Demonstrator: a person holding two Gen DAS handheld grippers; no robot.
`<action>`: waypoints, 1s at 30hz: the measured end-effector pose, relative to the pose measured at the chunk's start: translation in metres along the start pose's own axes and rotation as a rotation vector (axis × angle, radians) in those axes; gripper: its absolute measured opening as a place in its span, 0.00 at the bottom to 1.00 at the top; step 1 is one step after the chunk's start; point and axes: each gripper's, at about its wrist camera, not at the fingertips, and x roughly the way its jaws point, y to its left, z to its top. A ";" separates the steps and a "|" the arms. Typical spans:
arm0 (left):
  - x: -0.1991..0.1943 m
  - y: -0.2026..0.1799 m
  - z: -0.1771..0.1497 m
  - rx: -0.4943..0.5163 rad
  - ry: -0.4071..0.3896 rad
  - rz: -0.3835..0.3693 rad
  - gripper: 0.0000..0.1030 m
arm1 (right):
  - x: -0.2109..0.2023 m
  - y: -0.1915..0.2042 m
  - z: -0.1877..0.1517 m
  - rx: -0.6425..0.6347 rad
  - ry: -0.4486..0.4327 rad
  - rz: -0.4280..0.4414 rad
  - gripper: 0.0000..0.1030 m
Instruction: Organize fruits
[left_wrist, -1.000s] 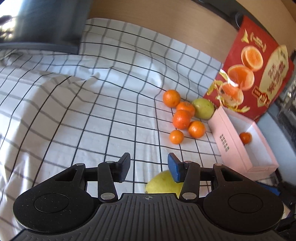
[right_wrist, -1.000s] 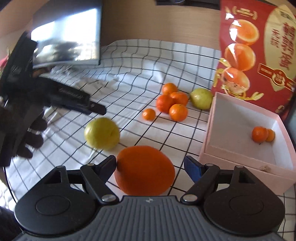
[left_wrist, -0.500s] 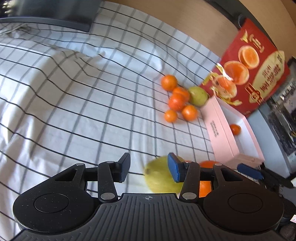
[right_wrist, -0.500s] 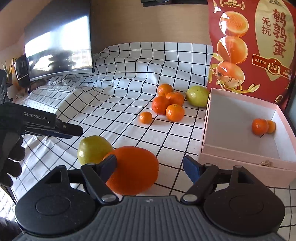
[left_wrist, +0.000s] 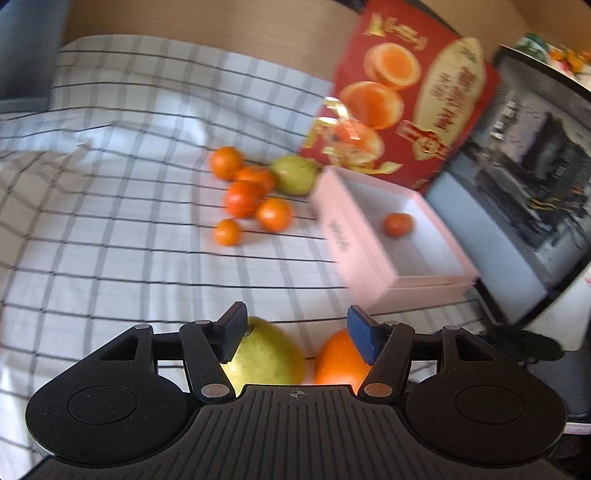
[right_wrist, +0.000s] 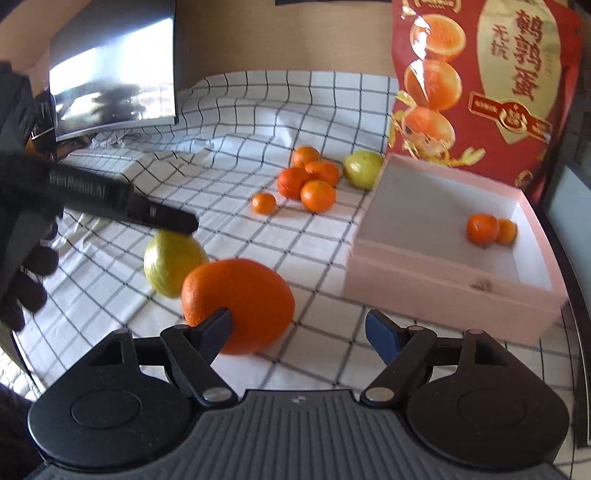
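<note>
A yellow-green pear (left_wrist: 264, 356) and a large orange (left_wrist: 338, 360) lie side by side on the checked cloth, under my open left gripper (left_wrist: 295, 326). In the right wrist view the same pear (right_wrist: 171, 256) and large orange (right_wrist: 240, 301) lie just ahead of my open right gripper (right_wrist: 301, 332), whose left finger overlaps the orange. The left gripper (right_wrist: 155, 214) hovers over the pear. A pink box (right_wrist: 443, 291) at right holds two small tangerines (right_wrist: 482, 229). Several tangerines (right_wrist: 308, 181) and a second pear (right_wrist: 364, 170) lie beyond.
A red printed bag (right_wrist: 480, 81) stands behind the box. A dark monitor (right_wrist: 110, 70) stands at the back left. A black-framed panel (left_wrist: 524, 177) borders the table at right. The cloth (right_wrist: 229, 122) is wrinkled at the back.
My right gripper has let go of the large orange and drawn back; the orange now rests on the cloth beside the pear. My left gripper has swung right over both fruits.
</note>
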 end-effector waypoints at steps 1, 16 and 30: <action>0.002 -0.006 0.000 0.011 0.009 -0.024 0.63 | -0.001 -0.002 -0.003 0.005 0.007 -0.002 0.77; 0.005 -0.033 -0.006 0.161 0.041 0.062 0.50 | -0.007 -0.005 -0.010 0.008 0.041 0.026 0.77; 0.007 -0.004 -0.023 0.159 0.066 0.167 0.54 | 0.020 0.033 0.007 -0.100 0.055 0.085 0.77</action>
